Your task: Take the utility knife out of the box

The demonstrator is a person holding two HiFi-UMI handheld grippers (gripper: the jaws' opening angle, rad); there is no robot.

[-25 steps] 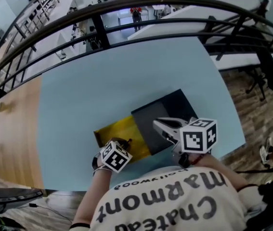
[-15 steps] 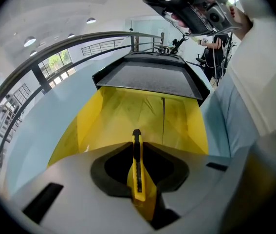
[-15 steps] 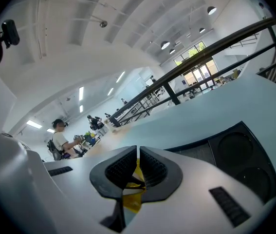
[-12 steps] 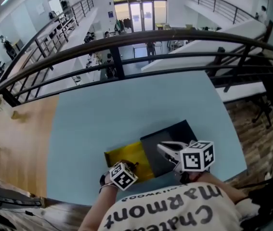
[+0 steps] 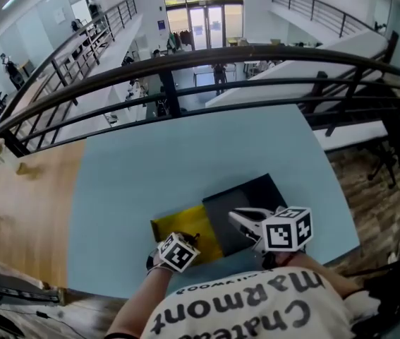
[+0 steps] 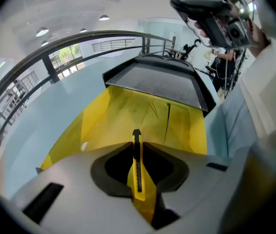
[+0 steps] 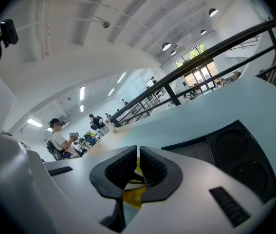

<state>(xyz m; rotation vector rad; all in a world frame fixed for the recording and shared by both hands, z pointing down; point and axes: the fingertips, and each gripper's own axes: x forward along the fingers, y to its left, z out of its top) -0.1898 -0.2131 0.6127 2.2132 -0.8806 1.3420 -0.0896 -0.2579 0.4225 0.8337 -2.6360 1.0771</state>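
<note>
My left gripper is shut on the yellow utility knife, which stands on edge between the pads with its black slider facing me. Beyond it lies the open yellow box with its black lid folded back. In the head view the left gripper hangs over the near end of the yellow box. My right gripper hovers over the black lid, pointing left. Its jaws are shut with nothing between them; only yellow box shows below the gap.
The box lies near the front edge of a light blue table. A dark railing runs behind the table's far edge. Wooden flooring lies to the left. The person's printed shirt fills the bottom of the head view.
The head view has tilted up and shows more of the table and hall. Both grippers keep much the same places over the box, the left still holding the knife.
</note>
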